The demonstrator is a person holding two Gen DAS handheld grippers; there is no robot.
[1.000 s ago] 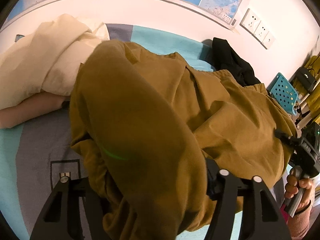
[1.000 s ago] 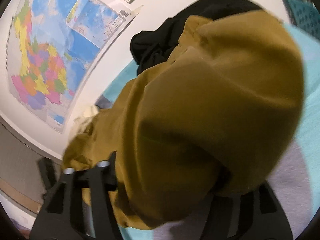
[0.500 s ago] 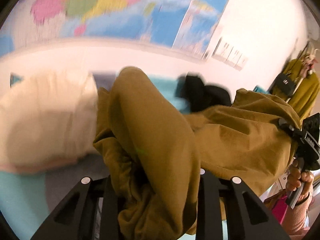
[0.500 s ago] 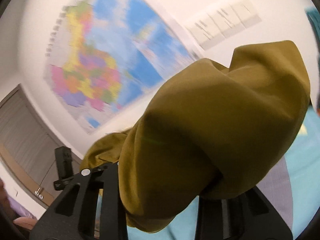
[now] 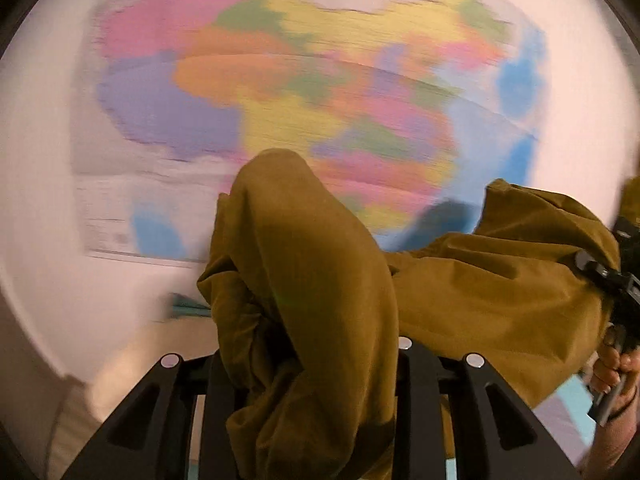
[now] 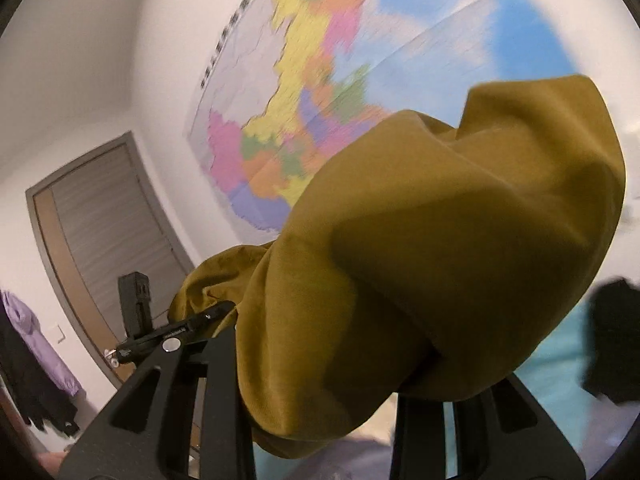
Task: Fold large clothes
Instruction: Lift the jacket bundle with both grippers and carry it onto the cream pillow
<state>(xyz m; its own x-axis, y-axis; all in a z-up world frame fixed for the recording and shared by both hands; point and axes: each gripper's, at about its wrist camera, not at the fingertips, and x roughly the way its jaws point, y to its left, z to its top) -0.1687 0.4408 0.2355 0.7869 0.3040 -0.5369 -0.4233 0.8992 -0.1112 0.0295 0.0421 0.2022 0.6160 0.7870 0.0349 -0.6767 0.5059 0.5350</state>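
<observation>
Clearly lifted off the bed, a mustard-brown garment (image 5: 312,280) hangs bunched between both grippers, with a wall map (image 5: 280,80) far behind. Left gripper (image 5: 308,364) and right gripper (image 6: 320,360) each have just closed and clamp its cloth. Judged step: raising to spread; next, pull apart.

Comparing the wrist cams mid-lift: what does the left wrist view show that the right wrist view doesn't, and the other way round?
Left only: the right gripper clamping the far end of the mustard garment, with the person's hand below it.

Right only: a grey door, a purple garment hanging beside it, a black garment on the turquoise sheet, and the left gripper from the side.

Both: the mustard cloth bunched between that camera's own jaws, and the blurred wall map.
</observation>
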